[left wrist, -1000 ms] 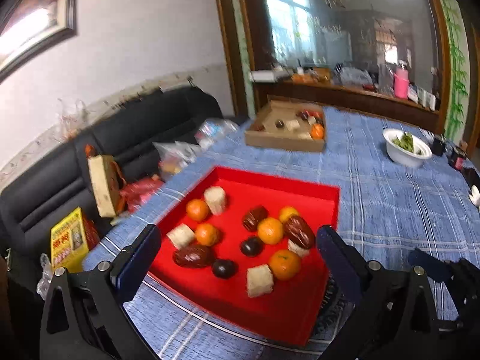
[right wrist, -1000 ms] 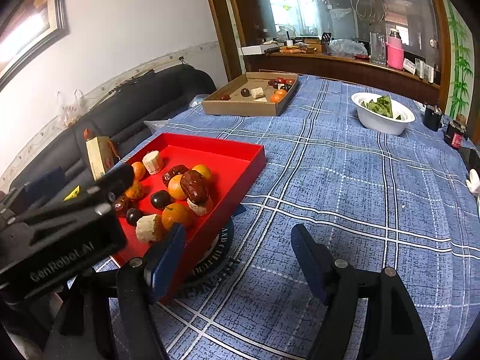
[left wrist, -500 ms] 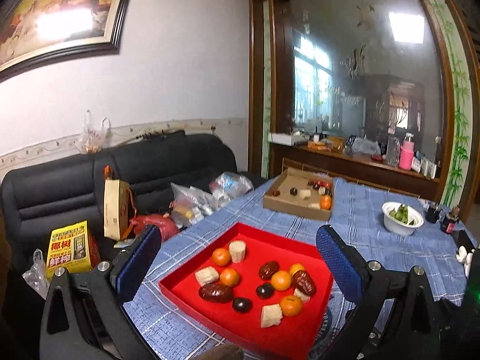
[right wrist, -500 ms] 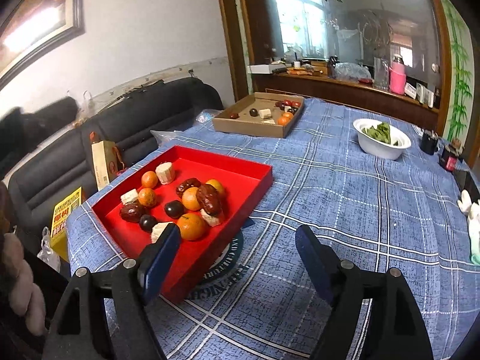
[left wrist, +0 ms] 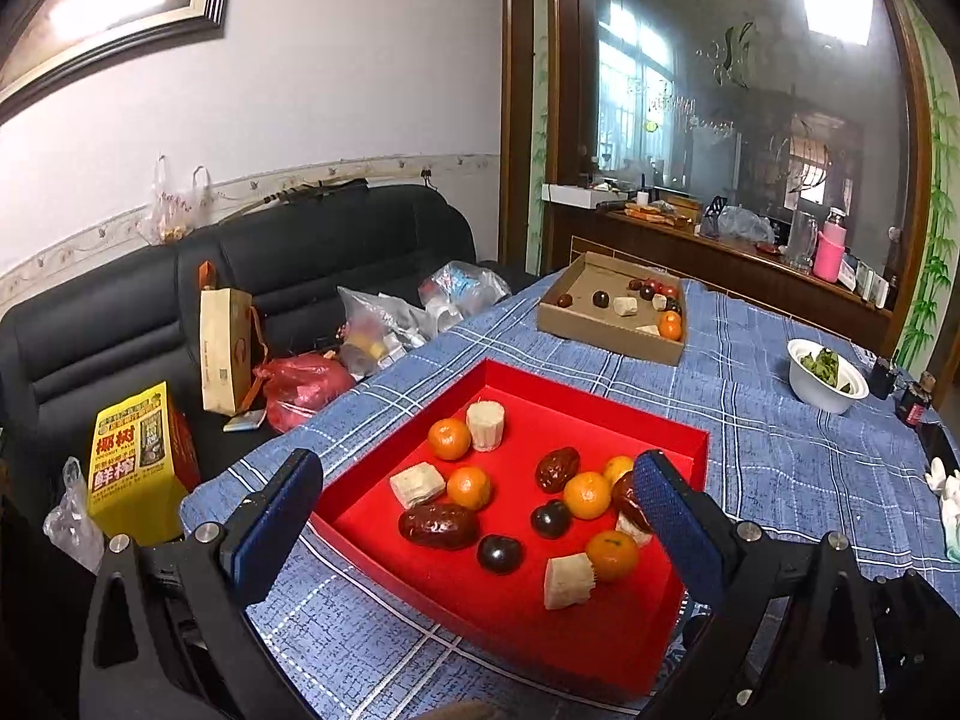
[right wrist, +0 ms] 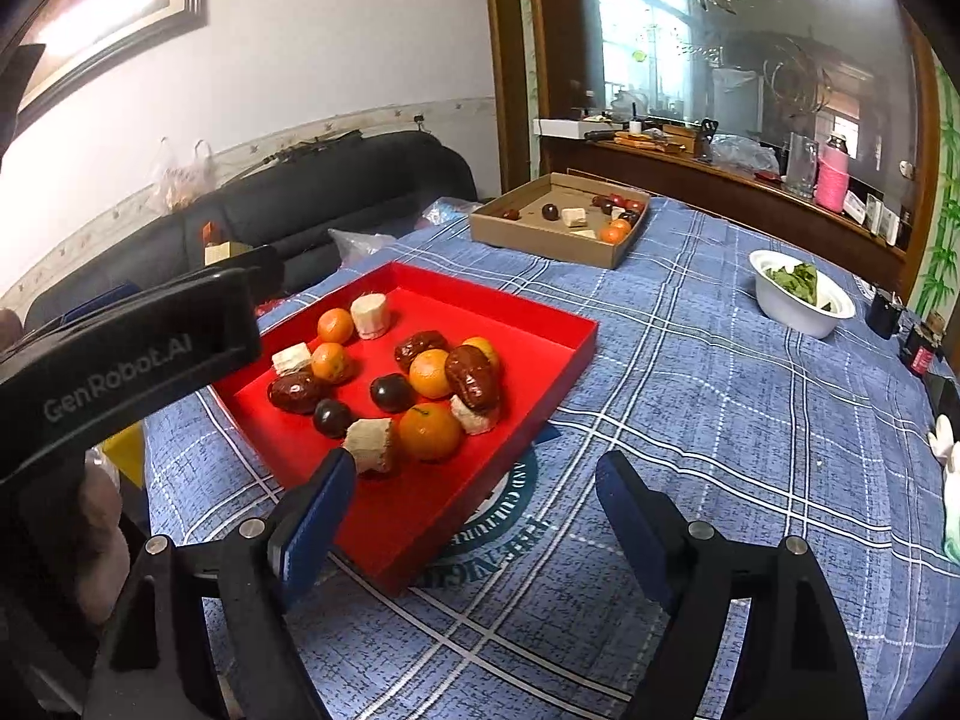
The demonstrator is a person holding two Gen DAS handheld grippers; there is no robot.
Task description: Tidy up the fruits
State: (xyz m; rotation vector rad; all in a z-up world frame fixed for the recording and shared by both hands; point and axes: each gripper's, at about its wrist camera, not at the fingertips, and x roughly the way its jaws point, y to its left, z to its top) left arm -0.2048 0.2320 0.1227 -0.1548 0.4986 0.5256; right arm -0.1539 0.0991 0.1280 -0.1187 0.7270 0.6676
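Note:
A red tray (left wrist: 594, 408) on the blue checked tablecloth holds several oranges (left wrist: 588, 495), brown dates (left wrist: 438, 525), dark plums (left wrist: 499, 553) and pale chunks (left wrist: 486, 425). My left gripper (left wrist: 477, 480) hovers open over the tray's near side, nothing between its fingers. In the right wrist view the red tray (right wrist: 480, 300) lies ahead to the left. My right gripper (right wrist: 474, 474) hangs above the tray's near right corner, its jaws opening and empty. The left gripper's body (right wrist: 120, 354) crosses that view's left side.
A cardboard box (left wrist: 606, 330) with a few fruits stands farther back on the table. A white bowl (left wrist: 825, 384) of greens sits at the right, with small dark items (left wrist: 912, 408) beside it. A black sofa (left wrist: 120, 312) with bags and a yellow carton (left wrist: 135, 456) runs along the table's left edge.
Both grippers have drawn back and up from the tray, so more of the room shows. The right jaws stand wider apart. The left jaws stay wide and empty.

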